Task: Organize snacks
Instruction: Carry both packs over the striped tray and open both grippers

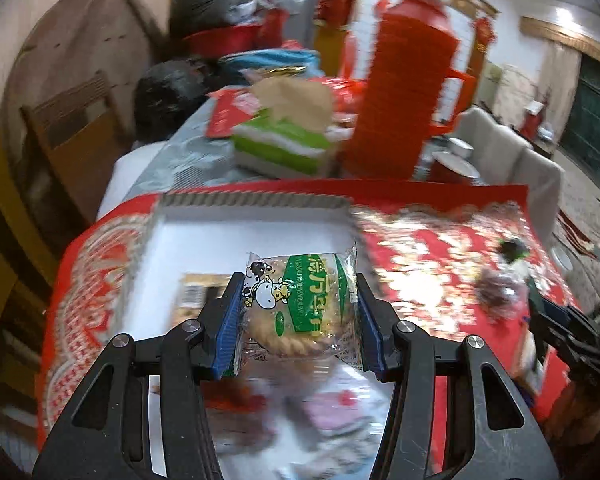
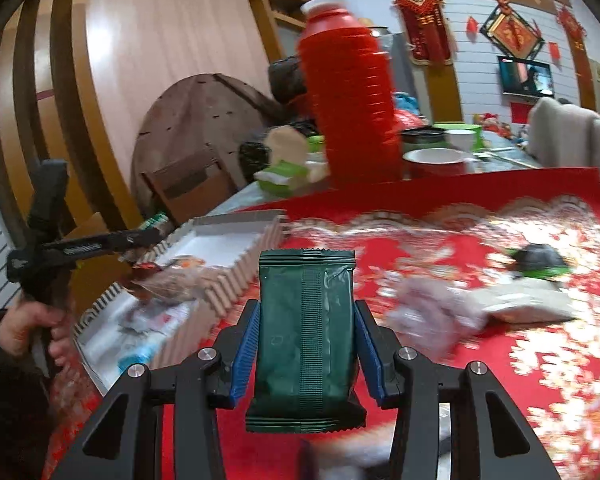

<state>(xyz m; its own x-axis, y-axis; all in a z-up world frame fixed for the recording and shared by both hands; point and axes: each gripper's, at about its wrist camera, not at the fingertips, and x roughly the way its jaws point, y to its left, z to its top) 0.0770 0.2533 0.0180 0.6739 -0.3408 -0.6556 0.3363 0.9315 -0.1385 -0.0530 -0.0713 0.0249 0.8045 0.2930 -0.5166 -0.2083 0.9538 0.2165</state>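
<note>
My left gripper (image 1: 298,294) is shut on a clear biscuit packet (image 1: 300,304) with a green label and a cartoon cow, held above the white box (image 1: 204,236) with the ribbed rim. My right gripper (image 2: 306,320) is shut on a dark green snack packet (image 2: 306,340), held upright above the red cloth, right of the box (image 2: 236,256). The left gripper also shows in the right wrist view (image 2: 140,236), over the box. Several wrapped snacks (image 2: 168,280) lie in the box. The right gripper shows at the right edge of the left wrist view (image 1: 540,300).
A red thermos (image 2: 348,108) and a green and white tissue pack (image 1: 280,148) stand behind the red patterned cloth (image 2: 500,360). Loose snack packets (image 2: 520,300) and a dark packet (image 2: 540,258) lie on the cloth to the right. Bowls (image 2: 436,160) stand further back.
</note>
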